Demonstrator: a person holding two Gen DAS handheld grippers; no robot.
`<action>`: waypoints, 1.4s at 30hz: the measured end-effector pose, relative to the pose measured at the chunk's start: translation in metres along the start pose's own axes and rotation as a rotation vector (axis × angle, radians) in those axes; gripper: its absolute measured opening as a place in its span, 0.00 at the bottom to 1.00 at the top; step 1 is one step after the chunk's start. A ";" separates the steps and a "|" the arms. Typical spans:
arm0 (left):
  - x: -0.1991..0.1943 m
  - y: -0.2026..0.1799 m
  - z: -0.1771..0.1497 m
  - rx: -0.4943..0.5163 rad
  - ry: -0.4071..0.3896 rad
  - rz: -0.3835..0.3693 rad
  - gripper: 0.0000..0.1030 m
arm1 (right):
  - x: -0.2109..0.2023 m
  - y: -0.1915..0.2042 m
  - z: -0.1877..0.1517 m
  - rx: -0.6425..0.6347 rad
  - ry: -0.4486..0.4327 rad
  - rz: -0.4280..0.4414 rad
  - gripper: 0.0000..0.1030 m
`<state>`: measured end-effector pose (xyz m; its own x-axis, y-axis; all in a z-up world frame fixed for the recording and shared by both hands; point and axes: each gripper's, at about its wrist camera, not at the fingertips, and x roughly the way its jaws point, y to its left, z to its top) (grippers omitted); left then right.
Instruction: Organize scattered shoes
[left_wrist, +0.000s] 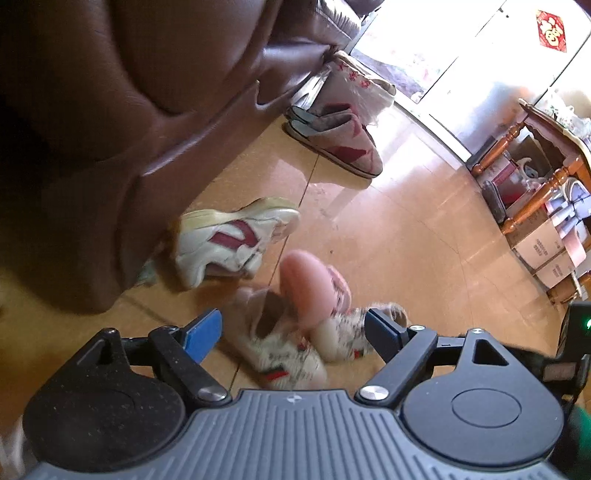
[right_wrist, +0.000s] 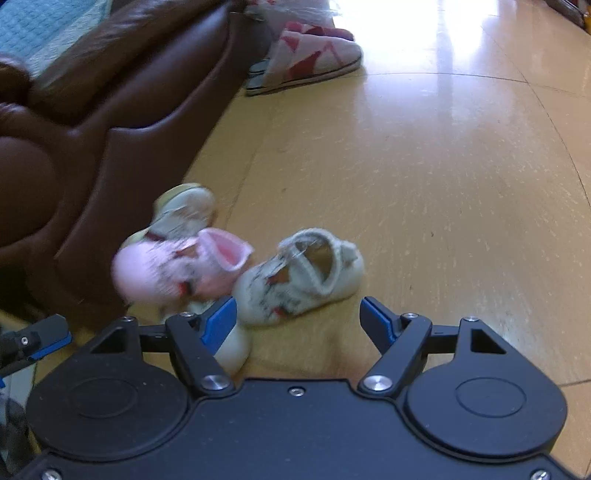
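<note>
A: What does the left wrist view show?

B: The left gripper hangs over the floor with its fingers spread wide and nothing between them. Just past them lies a small heap: two cream baby shoes side by side, and a pink slipper lying across them. Beyond that, a white sneaker with dark red stripes lies tipped on its side, touching the foot of the brown sofa. Farther off, a pair of grey and red slippers sits beside the sofa.

A: And the right wrist view?

B: The right gripper is spread apart too, gripping nothing. One cream shoe stands upright just ahead of its fingers, its opening in plain sight. The pink slipper is left of it (blurred), touching it, with the sneaker behind. The second cream shoe is mostly hidden behind the left finger.

A: Anything only one view has?

B: The left view alone shows a wooden table with boxes under it and a red paper ornament on the bright glass. The right view alone shows a light blue blanket on the sofa, and a blue tip of the left gripper at its left edge.
</note>
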<state>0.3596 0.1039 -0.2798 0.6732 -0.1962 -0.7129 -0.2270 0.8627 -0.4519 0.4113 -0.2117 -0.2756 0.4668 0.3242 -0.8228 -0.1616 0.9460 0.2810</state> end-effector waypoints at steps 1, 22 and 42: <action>0.006 -0.002 0.004 0.008 -0.004 0.002 0.83 | 0.003 -0.001 0.000 -0.001 -0.003 -0.006 0.74; 0.017 0.037 -0.027 -0.415 0.113 -0.182 0.28 | 0.047 -0.031 0.011 0.027 -0.011 -0.010 0.53; 0.045 -0.060 -0.047 0.635 0.355 -0.045 0.69 | 0.028 -0.034 -0.003 -0.028 0.169 0.020 0.31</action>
<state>0.3701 0.0212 -0.3097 0.3793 -0.2839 -0.8806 0.3201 0.9333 -0.1629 0.4272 -0.2346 -0.3099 0.3107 0.3359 -0.8892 -0.1944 0.9382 0.2864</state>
